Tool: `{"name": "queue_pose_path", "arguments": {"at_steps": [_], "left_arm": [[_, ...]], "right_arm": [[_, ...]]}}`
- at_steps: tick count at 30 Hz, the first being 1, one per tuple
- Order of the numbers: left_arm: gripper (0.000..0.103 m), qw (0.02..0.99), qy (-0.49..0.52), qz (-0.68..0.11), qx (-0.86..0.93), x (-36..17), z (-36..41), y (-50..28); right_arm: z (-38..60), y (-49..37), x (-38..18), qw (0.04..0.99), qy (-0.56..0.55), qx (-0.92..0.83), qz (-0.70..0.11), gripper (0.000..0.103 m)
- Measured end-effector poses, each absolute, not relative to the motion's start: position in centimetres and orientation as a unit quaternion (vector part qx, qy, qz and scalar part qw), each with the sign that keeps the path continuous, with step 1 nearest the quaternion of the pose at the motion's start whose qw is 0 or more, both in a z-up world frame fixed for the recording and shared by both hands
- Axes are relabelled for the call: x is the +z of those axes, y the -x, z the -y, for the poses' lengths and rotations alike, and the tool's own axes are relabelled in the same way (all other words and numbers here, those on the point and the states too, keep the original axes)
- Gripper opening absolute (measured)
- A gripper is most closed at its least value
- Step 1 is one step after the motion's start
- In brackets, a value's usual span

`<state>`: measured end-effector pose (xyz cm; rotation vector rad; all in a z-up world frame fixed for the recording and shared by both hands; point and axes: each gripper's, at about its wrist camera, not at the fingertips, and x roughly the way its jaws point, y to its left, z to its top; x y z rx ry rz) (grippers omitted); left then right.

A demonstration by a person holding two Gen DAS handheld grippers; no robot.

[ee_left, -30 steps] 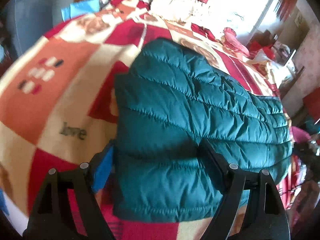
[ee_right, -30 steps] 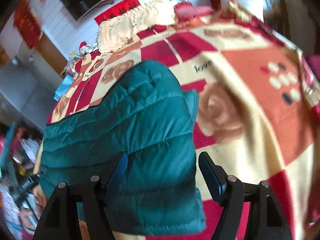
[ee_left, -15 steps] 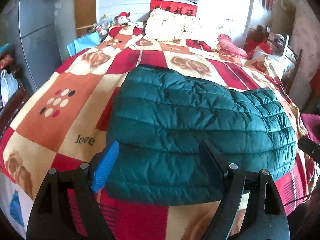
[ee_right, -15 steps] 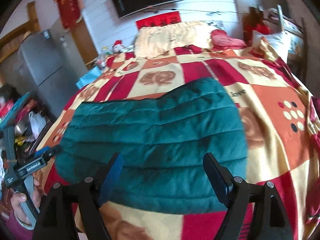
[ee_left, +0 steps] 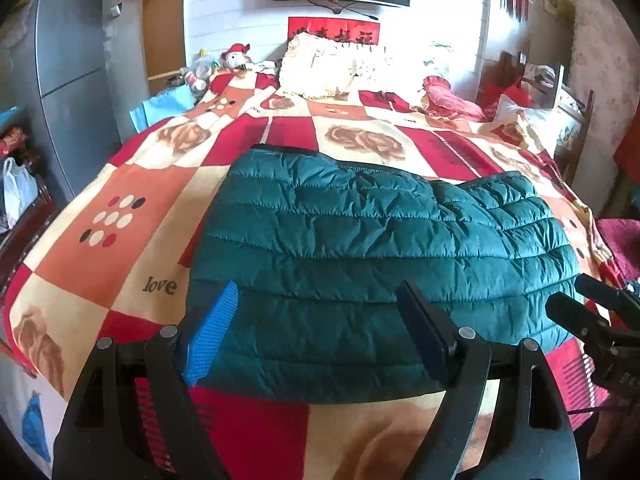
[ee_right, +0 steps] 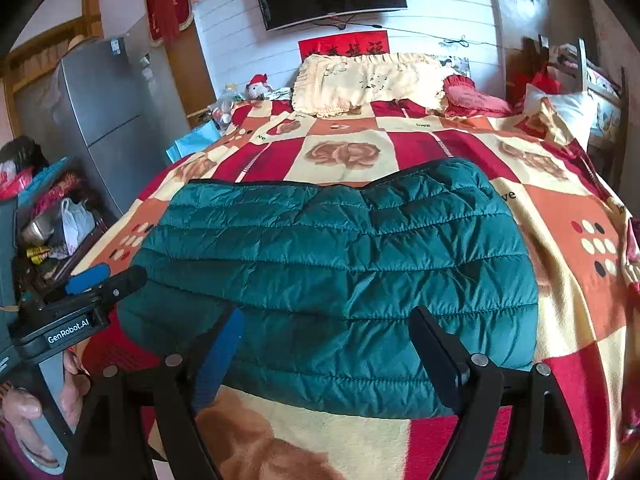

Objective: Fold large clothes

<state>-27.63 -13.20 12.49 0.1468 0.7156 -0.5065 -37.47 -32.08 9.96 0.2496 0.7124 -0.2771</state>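
A teal quilted puffer jacket (ee_left: 360, 248) lies folded into a wide block on the bed, near its front edge; it also shows in the right wrist view (ee_right: 340, 264). My left gripper (ee_left: 316, 332) is open and empty, held above the jacket's near left part. My right gripper (ee_right: 328, 348) is open and empty, held above the jacket's near right part. The left gripper also shows in the right wrist view (ee_right: 104, 276), and the right gripper in the left wrist view (ee_left: 580, 300). Neither touches the jacket.
The bed wears a red, orange and cream checked blanket (ee_left: 120, 216). Cream pillows (ee_left: 332, 64) and a red cushion (ee_left: 448, 98) lie at the head. A grey fridge (ee_right: 100, 120) stands left, cluttered shelves (ee_right: 44, 232) beside it, a wooden chair (ee_left: 560, 120) right.
Both grippers have drawn back and risen from close over the jacket to a level view of the whole bed. The jacket lies where it was, let go.
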Motion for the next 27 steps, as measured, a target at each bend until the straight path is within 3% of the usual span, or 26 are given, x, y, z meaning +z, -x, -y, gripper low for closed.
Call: {"name": "queue_pose_path", "arguments": {"at_steps": [9, 27], "left_arm": [[0.082, 0.910, -0.071, -0.332, -0.237, 12.4, 13.3, 28.1], [0.082, 0.915, -0.076, -0.327, -0.225, 12.1, 13.2, 28.3]], "right_arm": [[30.4, 36.8, 9.7, 0.922, -0.109, -0.144, -0.342, 0.089], [29.2, 35.7, 9.6, 0.922, -0.135, -0.122, -0.342, 0.089]]}}
